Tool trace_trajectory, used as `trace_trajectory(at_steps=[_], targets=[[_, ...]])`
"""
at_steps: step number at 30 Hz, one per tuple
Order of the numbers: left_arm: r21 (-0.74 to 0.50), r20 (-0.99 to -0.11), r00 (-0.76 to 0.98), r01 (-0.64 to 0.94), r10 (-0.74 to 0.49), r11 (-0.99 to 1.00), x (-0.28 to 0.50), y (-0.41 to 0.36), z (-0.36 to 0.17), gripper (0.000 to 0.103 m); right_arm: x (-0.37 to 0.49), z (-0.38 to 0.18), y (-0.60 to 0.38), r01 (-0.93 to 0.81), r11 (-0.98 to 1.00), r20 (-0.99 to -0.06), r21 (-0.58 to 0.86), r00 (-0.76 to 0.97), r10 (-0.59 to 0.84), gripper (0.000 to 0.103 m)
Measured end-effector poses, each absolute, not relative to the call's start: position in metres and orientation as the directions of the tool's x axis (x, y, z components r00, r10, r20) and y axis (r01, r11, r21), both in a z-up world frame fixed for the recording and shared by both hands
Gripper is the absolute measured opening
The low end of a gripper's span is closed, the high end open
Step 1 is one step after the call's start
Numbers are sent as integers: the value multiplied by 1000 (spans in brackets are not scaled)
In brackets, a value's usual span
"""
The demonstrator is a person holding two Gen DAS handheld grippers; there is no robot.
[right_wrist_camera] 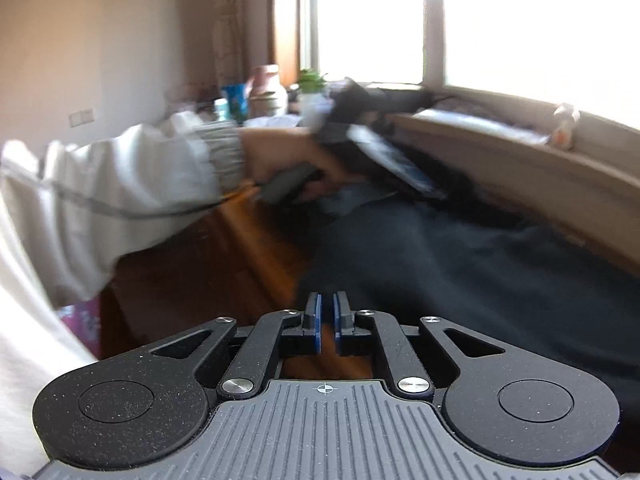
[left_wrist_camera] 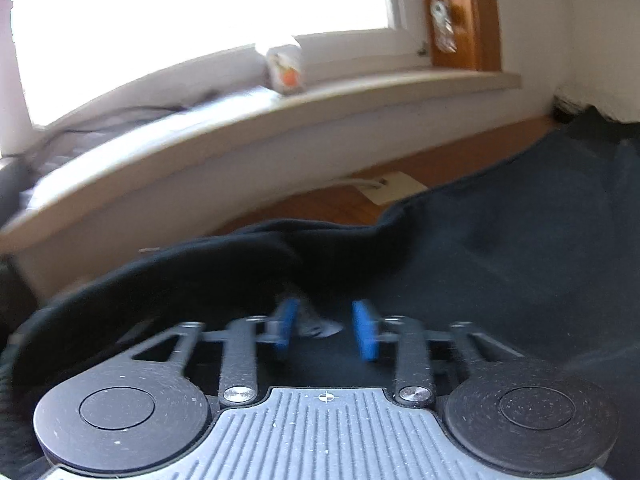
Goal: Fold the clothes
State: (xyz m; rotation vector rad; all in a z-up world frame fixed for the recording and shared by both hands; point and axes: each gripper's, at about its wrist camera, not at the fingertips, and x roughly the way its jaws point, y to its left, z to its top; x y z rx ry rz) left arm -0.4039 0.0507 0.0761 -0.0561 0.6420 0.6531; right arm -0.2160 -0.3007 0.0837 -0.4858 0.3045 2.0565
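Two wrist views are showing one dark garment [left_wrist_camera: 520,248] lying spread over a wooden desk [left_wrist_camera: 344,204] beneath a window sill [left_wrist_camera: 360,92]. In the left view, the left tongs [left_wrist_camera: 326,328] are sitting low at centre bottom with their blue pads spread apart, and a raised fold of the cloth is bunching just beyond them; a small pale patch is lying between the pads, too blurred to identify. In the right view, the right tongs [right_wrist_camera: 327,320] are standing at centre bottom with pads nearly pressed together, a thin gap remaining and nothing visible between them, over the desk edge just left of the garment [right_wrist_camera: 460,272]. At middle left of that view, a white sleeve [right_wrist_camera: 120,184] and a hand [right_wrist_camera: 296,160] are carrying the other tool over the far end of the cloth. Judging by its lie, the garment is looking loose and rumpled rather than squared into a packet, so folding is appearing incomplete; how many folds are already in it cannot be told.
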Motion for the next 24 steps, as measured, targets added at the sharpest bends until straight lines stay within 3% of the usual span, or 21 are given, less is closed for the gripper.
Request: trace_trajectory(at_steps=[3, 4, 7, 13, 18, 24], targets=[[112, -550, 573, -671, 608, 733, -446, 43, 87, 54, -210, 86, -288, -881, -473, -439, -14, -420, 795, 13], [110, -545, 552, -699, 631, 706, -463, 39, 88, 57, -209, 85, -282, -884, -467, -432, -22, -412, 802, 18], [152, -543, 461, -768, 702, 622, -505, 31, 80, 56, -208, 84, -264, -893, -447, -413, -46, -391, 823, 21], [109, -560, 439, -801, 702, 588, -552, 29, 71, 55, -197, 66, -226, -917, -398, -453, -44, -337, 826, 21], [156, -574, 418, -789, 704, 595, -551, 28, 70, 54, -185, 46, -222, -914, -403, -542, -52, -313, 780, 21], [156, -547, 443, -780, 711, 606, -529, 23, 83, 53, -168, 49, -234, -927, -365, -532, -92, -264, 805, 25]])
